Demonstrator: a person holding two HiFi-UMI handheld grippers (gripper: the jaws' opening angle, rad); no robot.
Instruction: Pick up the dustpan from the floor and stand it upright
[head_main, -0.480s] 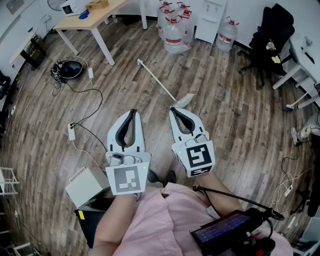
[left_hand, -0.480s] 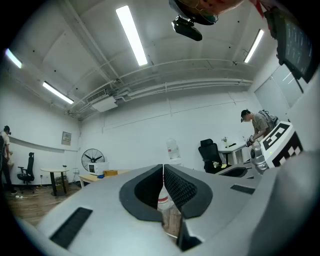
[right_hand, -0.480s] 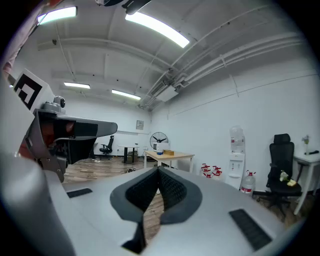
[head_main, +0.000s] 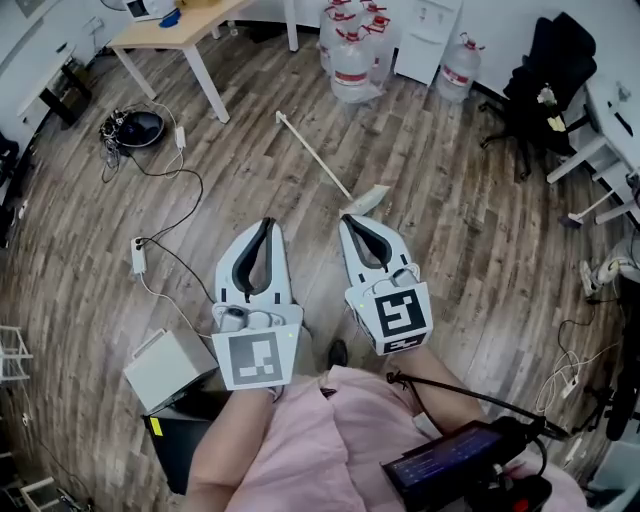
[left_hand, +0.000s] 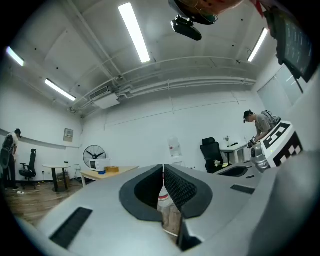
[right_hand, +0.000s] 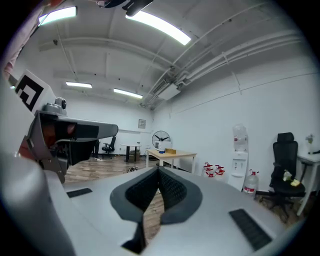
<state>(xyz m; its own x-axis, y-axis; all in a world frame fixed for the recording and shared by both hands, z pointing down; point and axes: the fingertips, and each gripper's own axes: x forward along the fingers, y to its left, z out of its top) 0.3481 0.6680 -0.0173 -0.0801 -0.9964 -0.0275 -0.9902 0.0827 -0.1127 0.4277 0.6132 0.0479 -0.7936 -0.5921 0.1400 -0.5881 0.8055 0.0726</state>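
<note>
Shoe (head_main: 338, 352) shifted; pale long-handled dustpan (head_main: 366, 201) lies flat.

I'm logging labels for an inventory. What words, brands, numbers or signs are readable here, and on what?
Nothing reads as text.
Water bottles, red labels: too small.
Wall poster: blurred.
Handheld screen: unreadable.
Marker cubes: square patterns only, no letters.

The floor (head_main: 480, 250) was grey-brown wood plank, matt and grainy. The left gripper (head_main: 265, 222) and right gripper (head_main: 347, 218) looked like smooth matt grey plastic, with black ribbed pads (left_hand: 179, 187). The far table (head_main: 175, 35) had a pale wooden top.
</note>
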